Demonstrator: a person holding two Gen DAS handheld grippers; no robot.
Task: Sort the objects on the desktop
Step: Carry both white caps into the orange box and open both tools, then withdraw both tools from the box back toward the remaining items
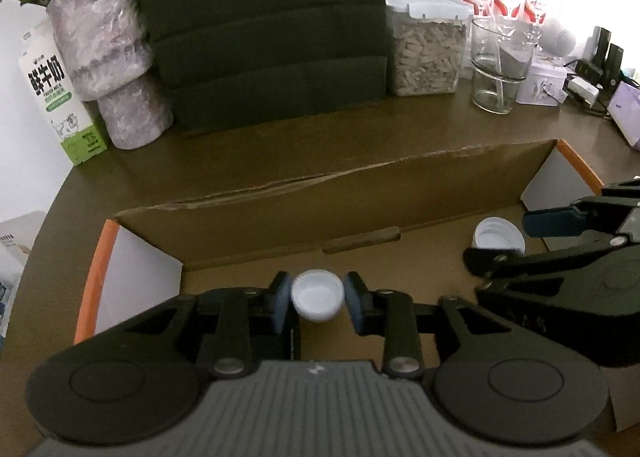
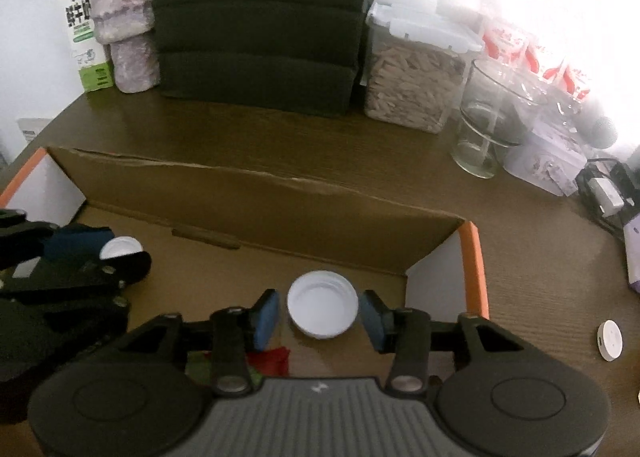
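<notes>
Two white bottle caps lie open side up in a shallow cardboard box [image 1: 260,217] on the brown bench [image 2: 540,257]. Left tongs [image 1: 318,299]: pads apart, flanking the smaller cap [image 1: 318,297] near the box's middle, with contact unclear. Right tongs [image 2: 322,313]: pads apart, clear of the larger cap [image 2: 322,305] by the box's right end wall.

A white cap [image 2: 322,305] lies between the right hand-held gripper's [image 2: 320,315] parted pads.
</notes>
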